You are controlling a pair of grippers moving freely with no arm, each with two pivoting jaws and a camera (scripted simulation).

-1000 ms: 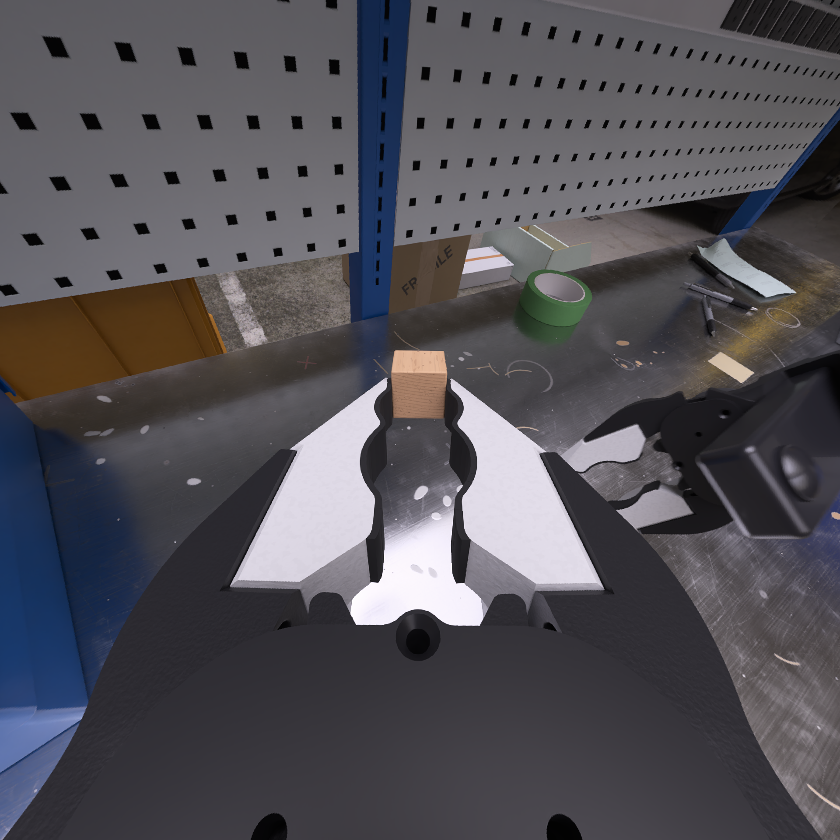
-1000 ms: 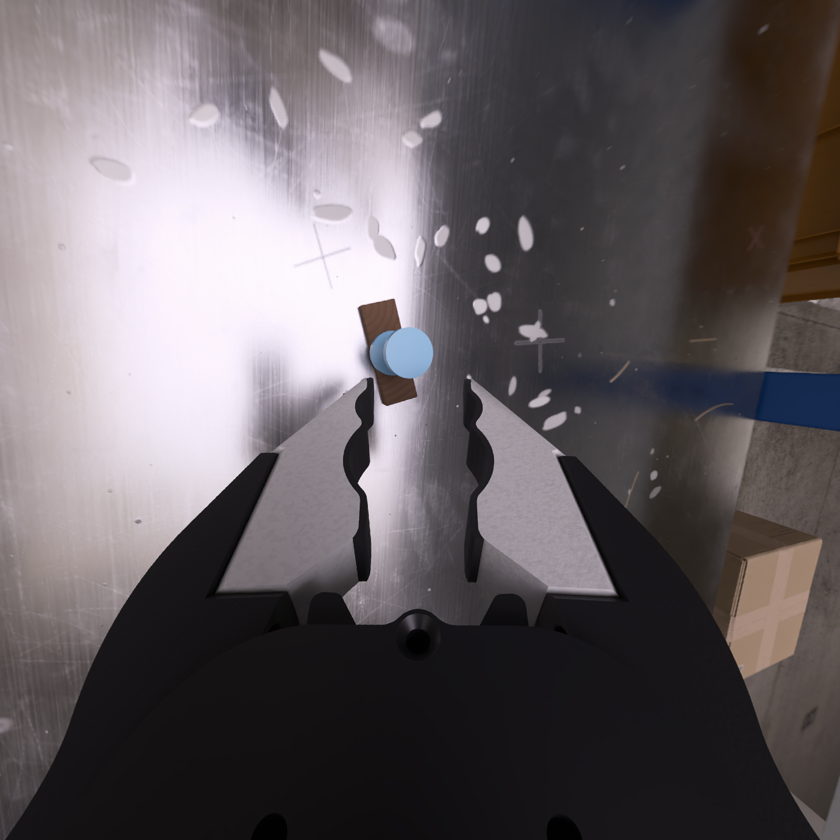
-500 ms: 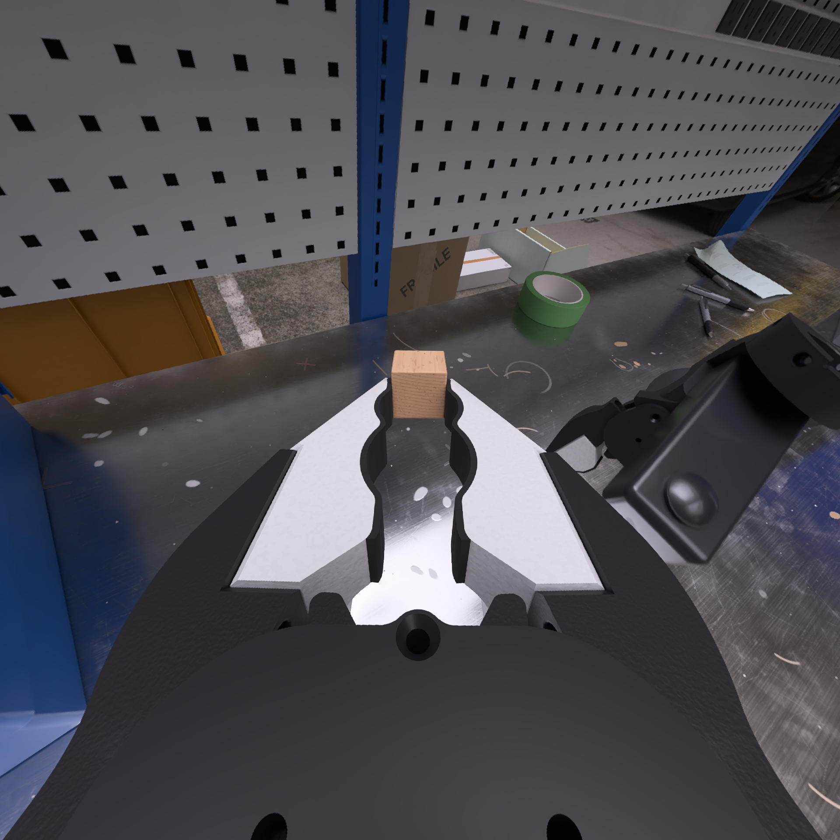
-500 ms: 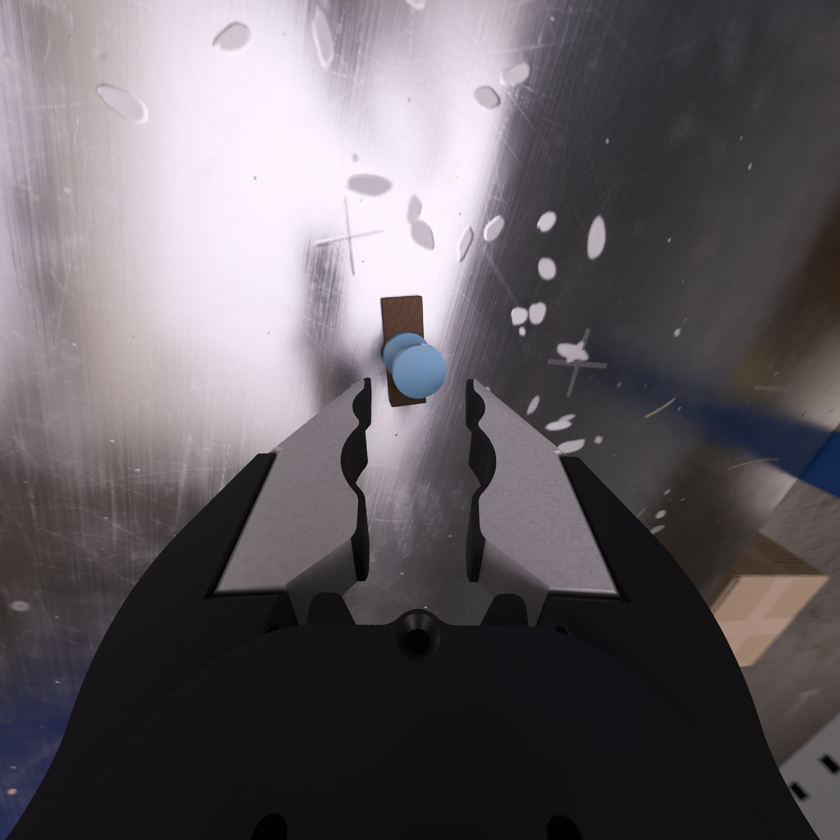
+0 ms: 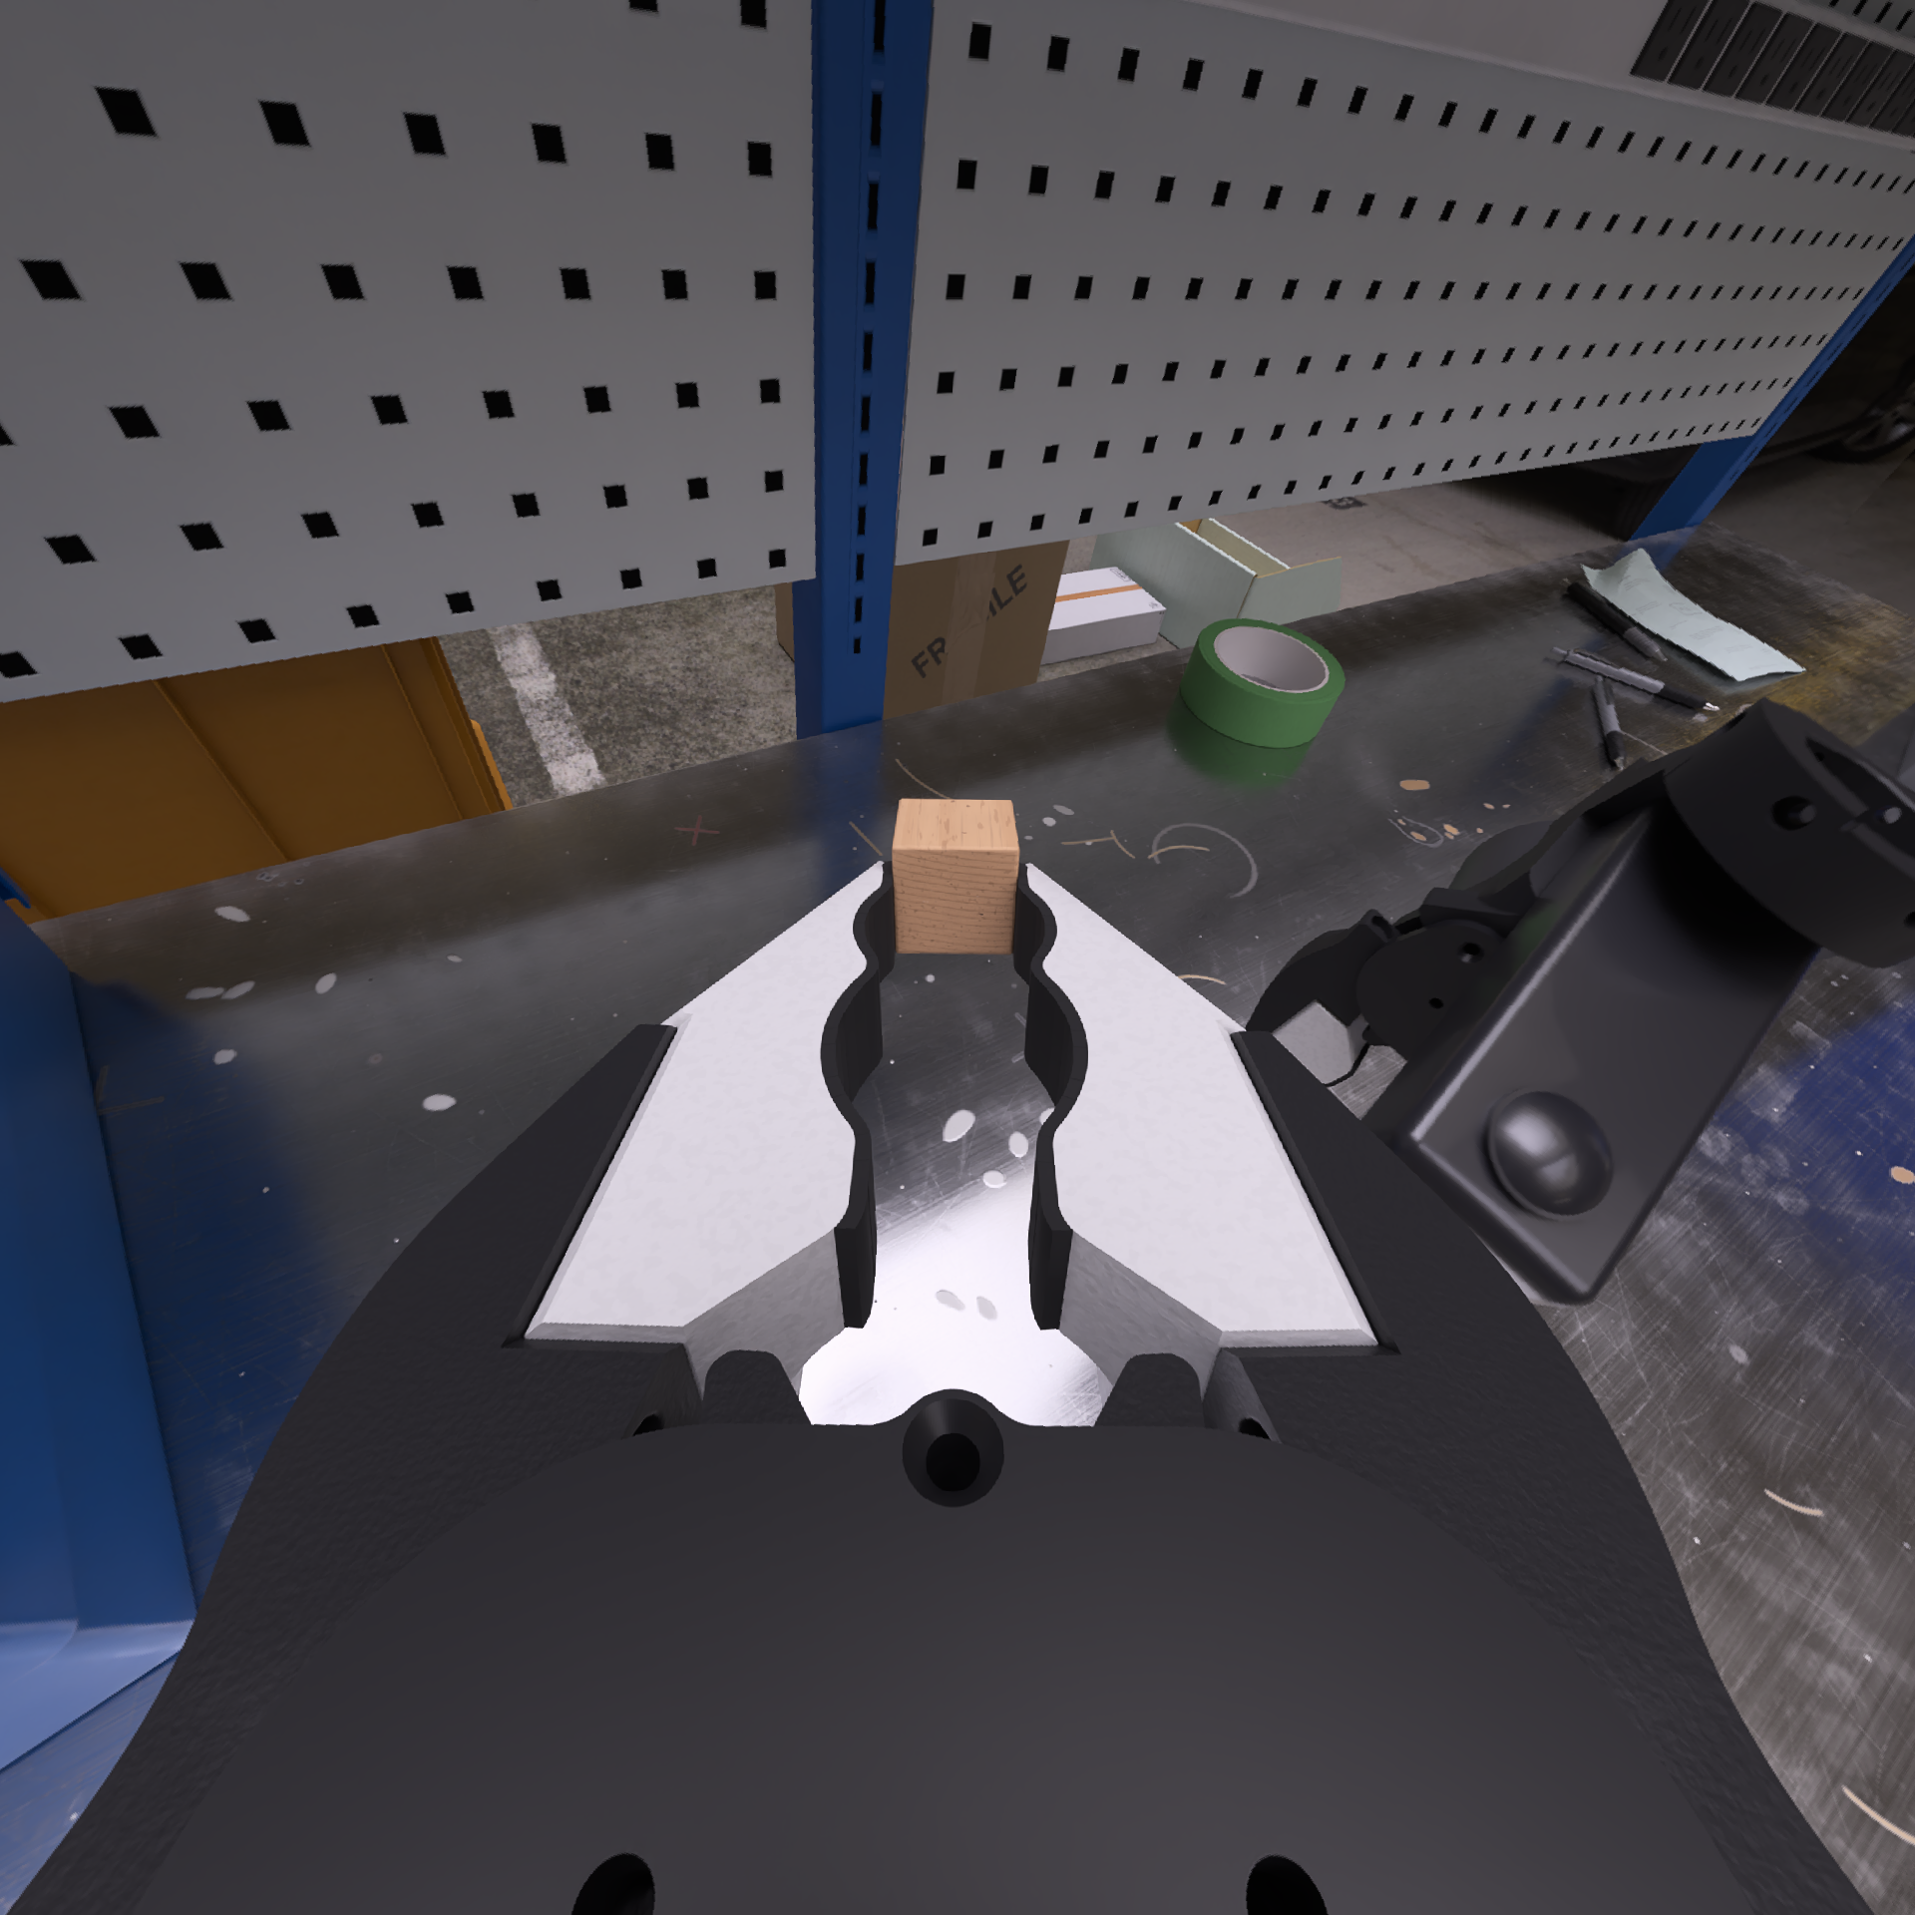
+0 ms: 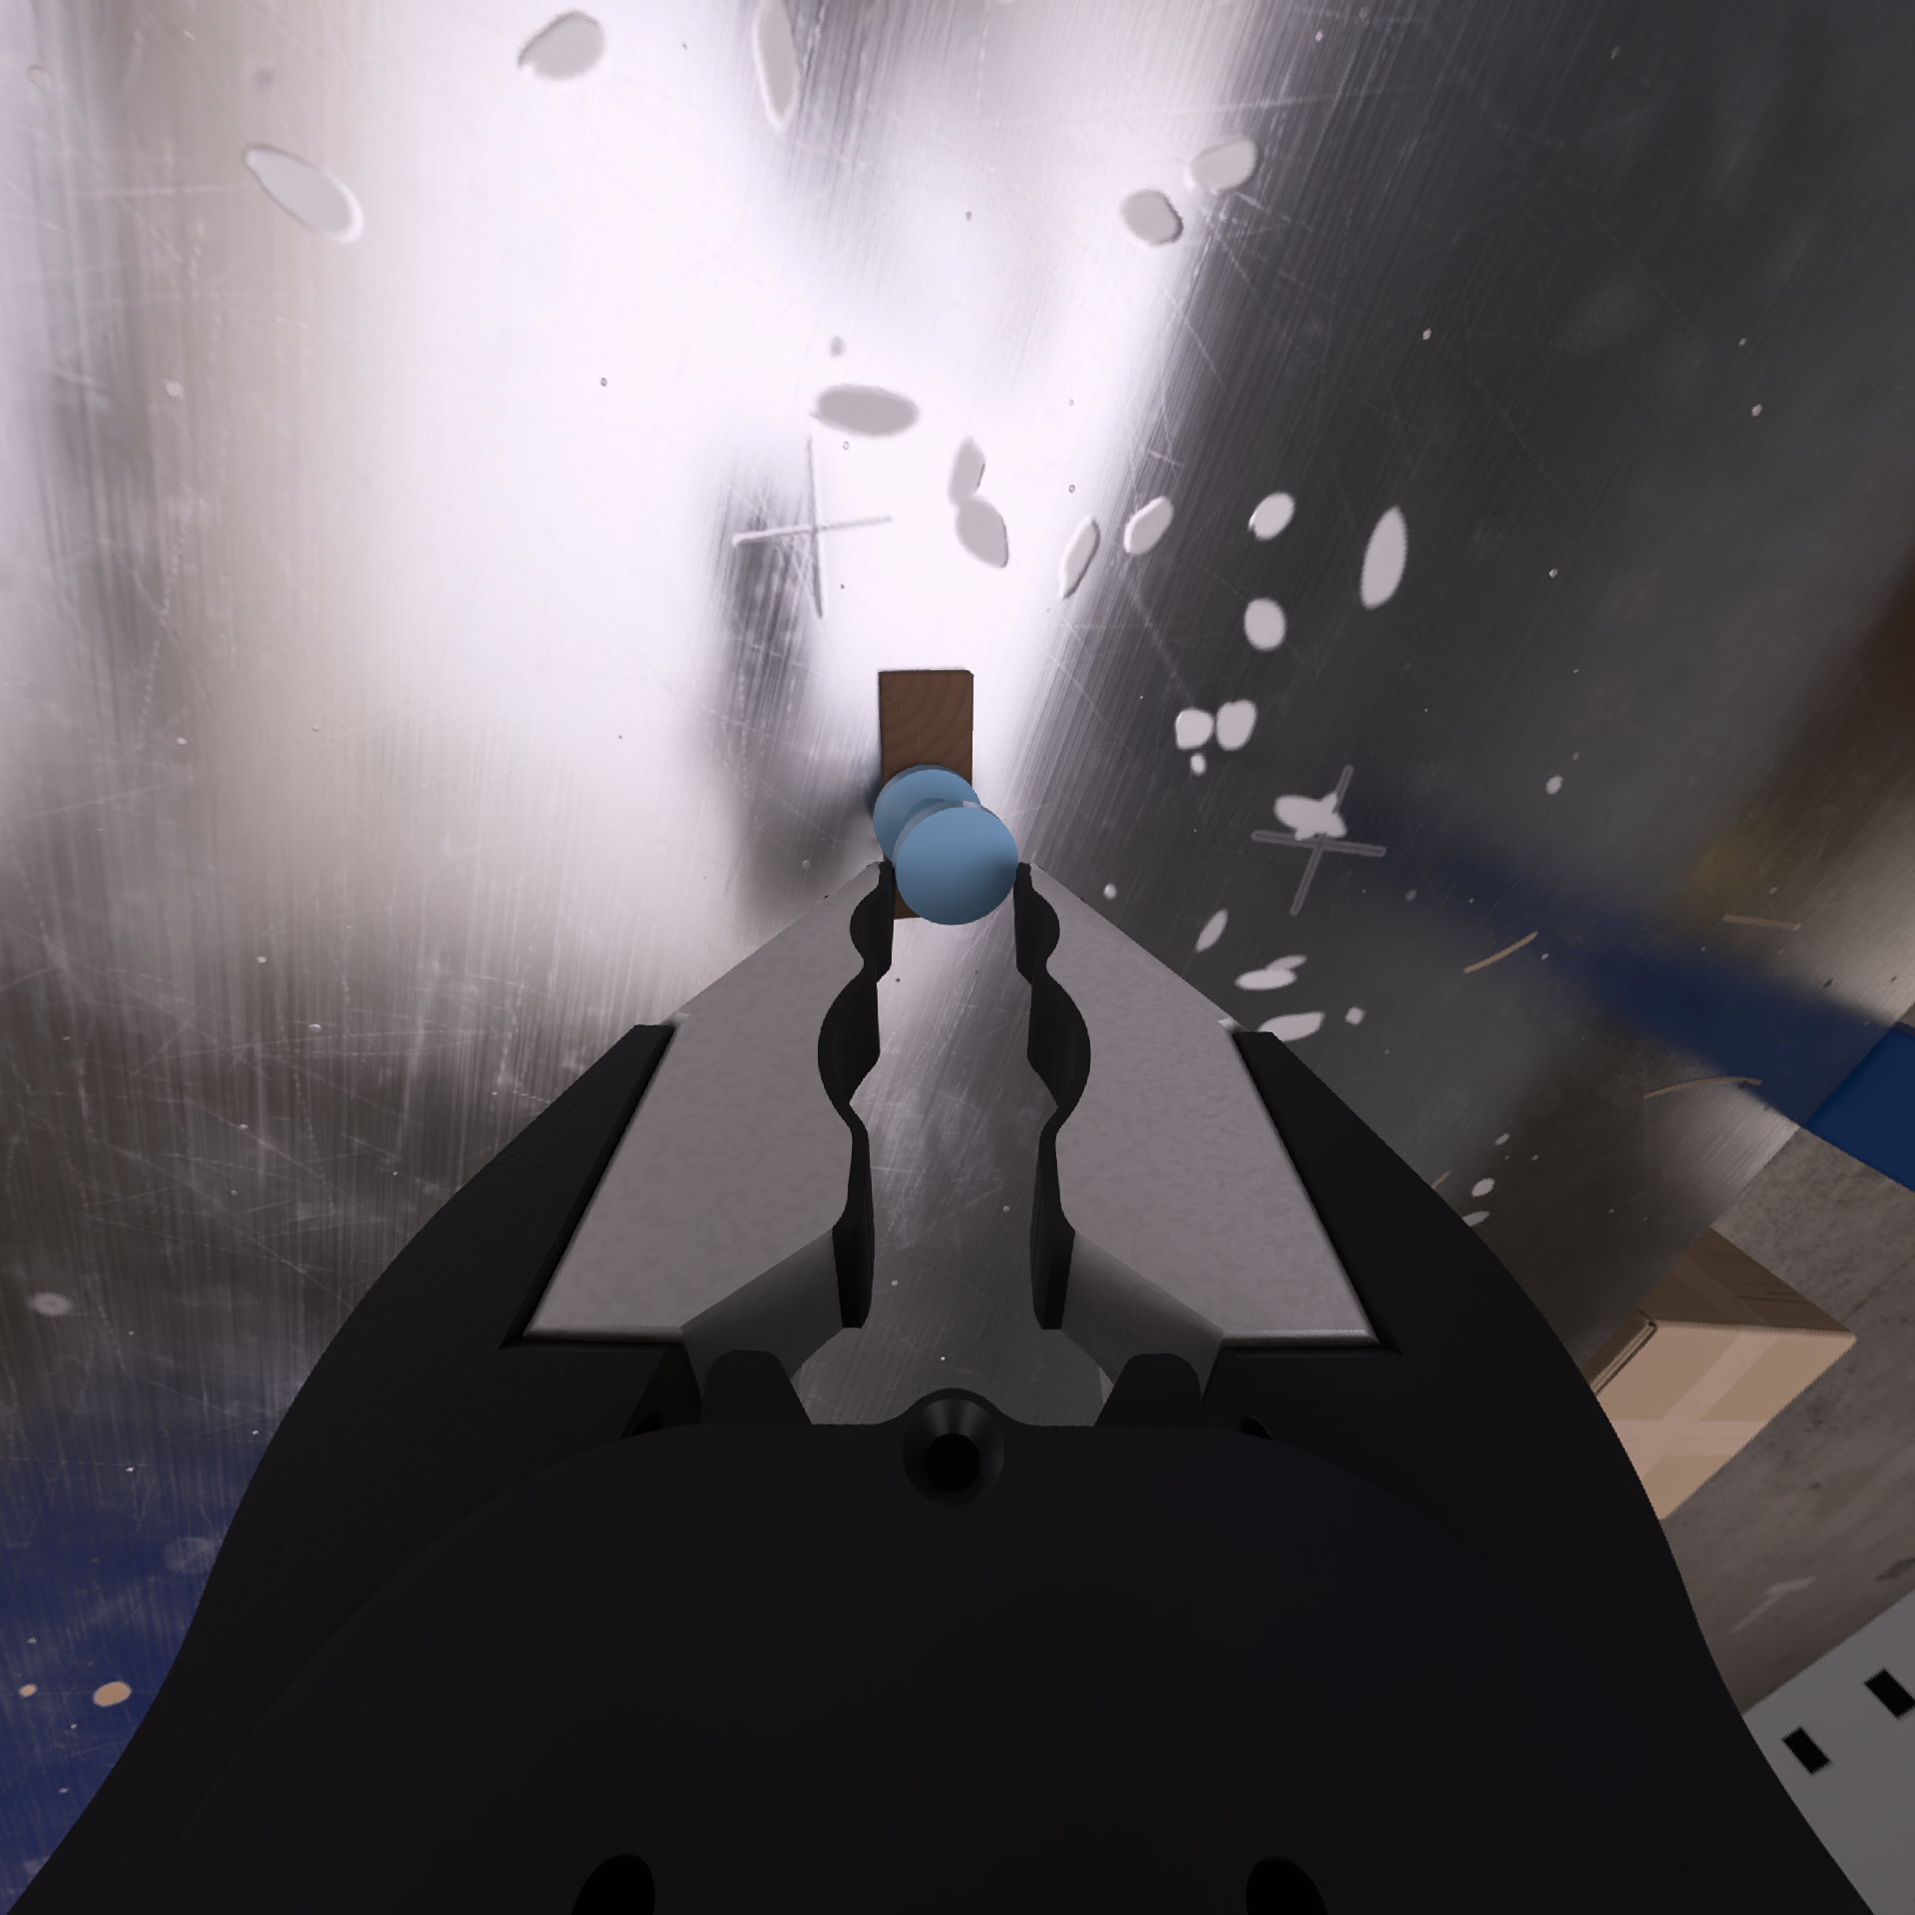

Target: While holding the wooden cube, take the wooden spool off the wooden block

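Observation:
My left gripper is shut on the light wooden cube and holds it at its fingertips above the metal bench. In the right wrist view a pale blue spool stands upright on a dark brown wooden block lying flat on the bench. My right gripper points down at it, its fingertips closed on either side of the spool's upper disc. The right gripper also shows in the left wrist view, low to the right, its tips partly hidden behind my left gripper.
A green tape roll stands at the back of the scratched metal bench. Pens and a paper slip lie at the far right. A grey pegboard with a blue post rises behind. A cardboard box stands below the bench edge.
The right gripper has come down onto the spool and narrowed its fingers around the upper disc. The left gripper has stayed still with the cube.

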